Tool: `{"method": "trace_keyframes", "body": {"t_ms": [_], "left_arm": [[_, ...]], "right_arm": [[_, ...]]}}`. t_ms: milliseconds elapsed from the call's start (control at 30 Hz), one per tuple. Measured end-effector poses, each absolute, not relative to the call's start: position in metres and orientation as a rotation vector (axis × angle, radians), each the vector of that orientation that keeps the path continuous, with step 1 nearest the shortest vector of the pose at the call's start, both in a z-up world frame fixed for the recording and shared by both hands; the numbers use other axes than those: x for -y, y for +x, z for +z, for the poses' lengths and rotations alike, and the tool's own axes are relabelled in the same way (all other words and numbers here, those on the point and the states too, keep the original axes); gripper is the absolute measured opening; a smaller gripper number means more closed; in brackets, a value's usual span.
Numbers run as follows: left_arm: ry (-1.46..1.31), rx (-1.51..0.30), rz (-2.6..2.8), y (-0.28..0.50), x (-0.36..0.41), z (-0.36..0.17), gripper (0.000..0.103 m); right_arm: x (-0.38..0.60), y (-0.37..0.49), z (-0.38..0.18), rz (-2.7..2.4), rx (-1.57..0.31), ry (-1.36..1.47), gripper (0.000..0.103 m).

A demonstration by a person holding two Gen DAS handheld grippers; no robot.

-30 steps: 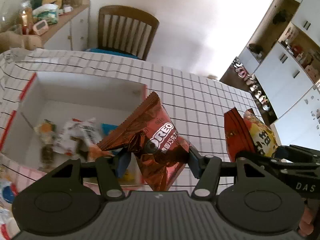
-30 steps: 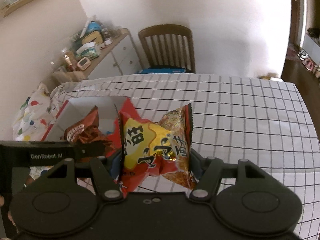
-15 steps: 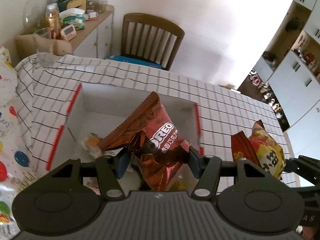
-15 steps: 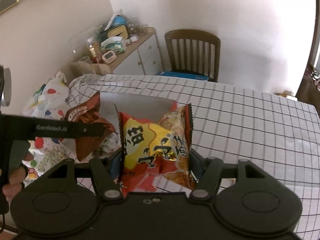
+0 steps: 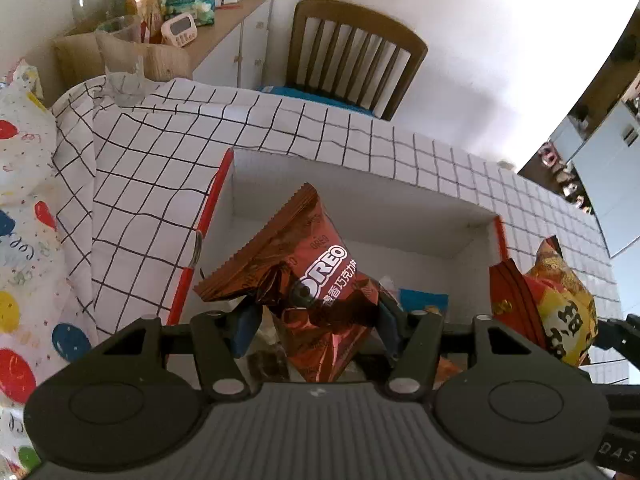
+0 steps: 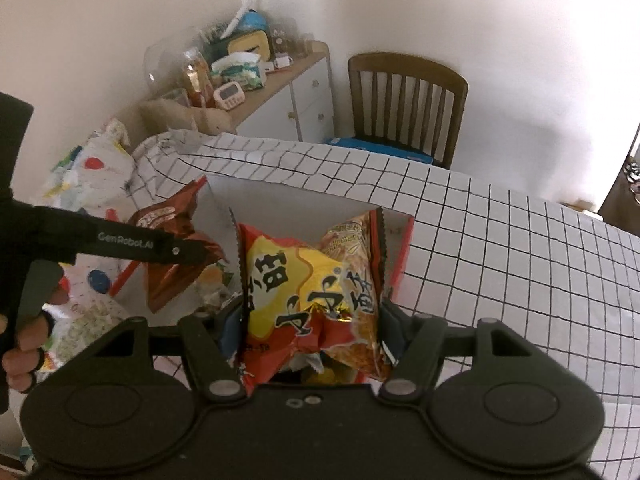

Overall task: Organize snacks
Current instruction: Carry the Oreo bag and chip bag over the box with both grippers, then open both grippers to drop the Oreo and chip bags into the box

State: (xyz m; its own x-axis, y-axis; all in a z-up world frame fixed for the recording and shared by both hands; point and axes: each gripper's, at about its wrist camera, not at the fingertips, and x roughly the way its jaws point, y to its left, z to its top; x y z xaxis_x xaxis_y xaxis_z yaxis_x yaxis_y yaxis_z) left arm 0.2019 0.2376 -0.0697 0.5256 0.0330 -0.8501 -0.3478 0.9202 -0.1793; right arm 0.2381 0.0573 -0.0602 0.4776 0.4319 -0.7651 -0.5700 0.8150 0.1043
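My left gripper (image 5: pixel 314 322) is shut on a brown Oreo bag (image 5: pixel 308 280), held over the white open box (image 5: pixel 360 204) with red edges. My right gripper (image 6: pixel 310 320) is shut on a yellow and red snack bag (image 6: pixel 312 284), also above the box (image 6: pixel 304 200). In the left wrist view the yellow bag (image 5: pixel 560 304) hangs at the box's right edge. In the right wrist view the Oreo bag (image 6: pixel 172 248) hangs left of centre behind the left gripper's black finger (image 6: pixel 120 242). Several snack packs lie on the box floor, mostly hidden.
The box stands on a table with a black-grid white cloth (image 6: pixel 500 248). A wooden chair (image 5: pixel 356 56) stands behind the table, a cluttered sideboard (image 5: pixel 208 28) at the back left. A balloon-print bag (image 5: pixel 24 208) lies left of the box. A person's hand (image 6: pixel 24 344) grips the left tool.
Both grippers have carried their bags leftward over the table, from beside the box to above it. Both grips look unchanged.
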Motion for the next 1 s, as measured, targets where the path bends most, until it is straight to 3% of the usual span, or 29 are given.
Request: {"method": "trace_keyframes", "body": {"t_ms": [533,667,767,867,1000], "left_arm": [[-0.381,-1.101,0.273,0.222,-0.255,-0.118,0.061],[-0.377,-1.098,0.282,0.222,-0.254,-0.119,0.071],[-0.384,-1.088,0.278,0.220,-0.252,-0.116,0.073],[-0.374,-1.088,0.287,0.218,-0.250,-0.114,0.082],[-0.381,-1.083,0.292,0.213,-0.248,-0.108,0.083]], "right_arm": [[-0.109,0.257,-0.113,0.558,-0.954,-0.301,0.067],[-0.114,0.261,-0.121,0.551,-0.968,-0.315,0.069],[-0.115,0.261,-0.122,0.561,-0.965,-0.313,0.071],[-0.114,0.261,-0.120,0.570,-0.958,-0.310,0.075],[-0.111,0.260,-0.114,0.578,-0.940,-0.301,0.089]]}}
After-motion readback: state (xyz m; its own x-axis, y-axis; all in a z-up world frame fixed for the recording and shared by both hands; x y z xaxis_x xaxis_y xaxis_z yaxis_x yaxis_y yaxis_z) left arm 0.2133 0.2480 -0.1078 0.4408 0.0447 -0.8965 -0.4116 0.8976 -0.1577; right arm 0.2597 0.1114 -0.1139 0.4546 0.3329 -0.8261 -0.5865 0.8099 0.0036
